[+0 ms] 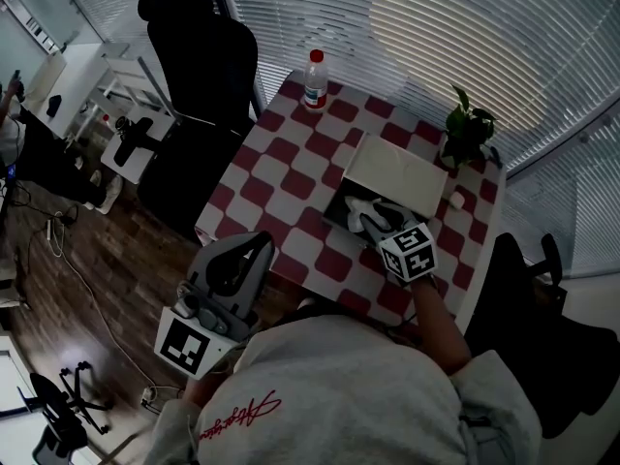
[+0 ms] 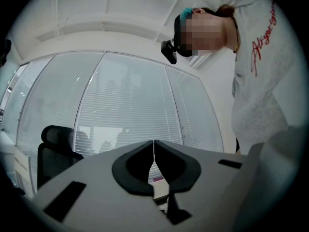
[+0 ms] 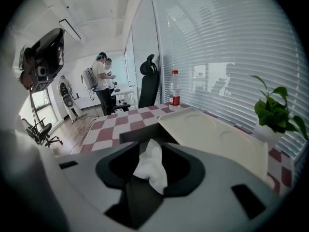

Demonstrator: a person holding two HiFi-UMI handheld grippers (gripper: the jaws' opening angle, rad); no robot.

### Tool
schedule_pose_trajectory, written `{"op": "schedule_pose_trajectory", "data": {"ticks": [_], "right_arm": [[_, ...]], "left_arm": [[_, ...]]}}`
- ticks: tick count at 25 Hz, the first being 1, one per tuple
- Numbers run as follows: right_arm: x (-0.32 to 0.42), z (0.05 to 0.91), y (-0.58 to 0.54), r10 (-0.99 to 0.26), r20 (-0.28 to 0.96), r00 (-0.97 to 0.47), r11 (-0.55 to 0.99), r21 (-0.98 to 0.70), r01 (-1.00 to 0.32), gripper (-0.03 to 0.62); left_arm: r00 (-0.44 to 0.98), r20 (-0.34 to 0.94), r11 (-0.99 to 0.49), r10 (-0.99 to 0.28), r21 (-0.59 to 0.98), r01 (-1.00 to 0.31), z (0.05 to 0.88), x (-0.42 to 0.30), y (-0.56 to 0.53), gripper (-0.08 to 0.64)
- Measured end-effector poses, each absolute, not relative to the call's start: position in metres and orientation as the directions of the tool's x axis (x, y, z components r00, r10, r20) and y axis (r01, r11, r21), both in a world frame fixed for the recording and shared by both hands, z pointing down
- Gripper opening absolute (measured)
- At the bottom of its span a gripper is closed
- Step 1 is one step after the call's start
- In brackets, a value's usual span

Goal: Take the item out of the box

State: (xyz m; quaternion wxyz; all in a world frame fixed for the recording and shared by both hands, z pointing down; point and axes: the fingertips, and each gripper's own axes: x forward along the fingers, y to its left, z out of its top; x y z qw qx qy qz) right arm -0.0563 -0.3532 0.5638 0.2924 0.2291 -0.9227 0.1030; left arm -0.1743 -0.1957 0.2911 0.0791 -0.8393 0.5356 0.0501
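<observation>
An open box (image 1: 341, 211) with a dark inside stands on the red-and-white checked table (image 1: 281, 177), its white lid (image 1: 399, 175) folded back. A crumpled white tissue (image 1: 363, 211) lies in the box. My right gripper (image 1: 376, 225) reaches into the box from the near side. In the right gripper view the right gripper (image 3: 150, 146) is shut on the white tissue (image 3: 152, 170), with the box (image 3: 137, 135) and lid (image 3: 212, 139) just beyond. My left gripper (image 1: 256, 248) is held off the table's near left edge. In its own view the left gripper (image 2: 154, 146) is shut and empty, pointing up at the blinds.
A water bottle (image 1: 315, 80) stands at the table's far edge and a potted plant (image 1: 467, 129) at the far right corner. A small white object (image 1: 456, 201) lies right of the box. Black office chairs (image 1: 199, 66) stand to the left. People (image 3: 103, 83) stand far across the room.
</observation>
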Motion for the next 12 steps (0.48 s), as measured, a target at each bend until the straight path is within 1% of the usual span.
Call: {"op": "schedule_pose_trajectory", "data": {"ticks": [12], "right_arm": [[-0.061,0.577,-0.355,-0.345,0.627,-0.698,0.880,-0.041,-0.472,0.138]], "left_arm": [[0.404,-0.170,-0.398,-0.899,-0.073,-0.915,0.292,-0.179,-0.192,0.017]]}}
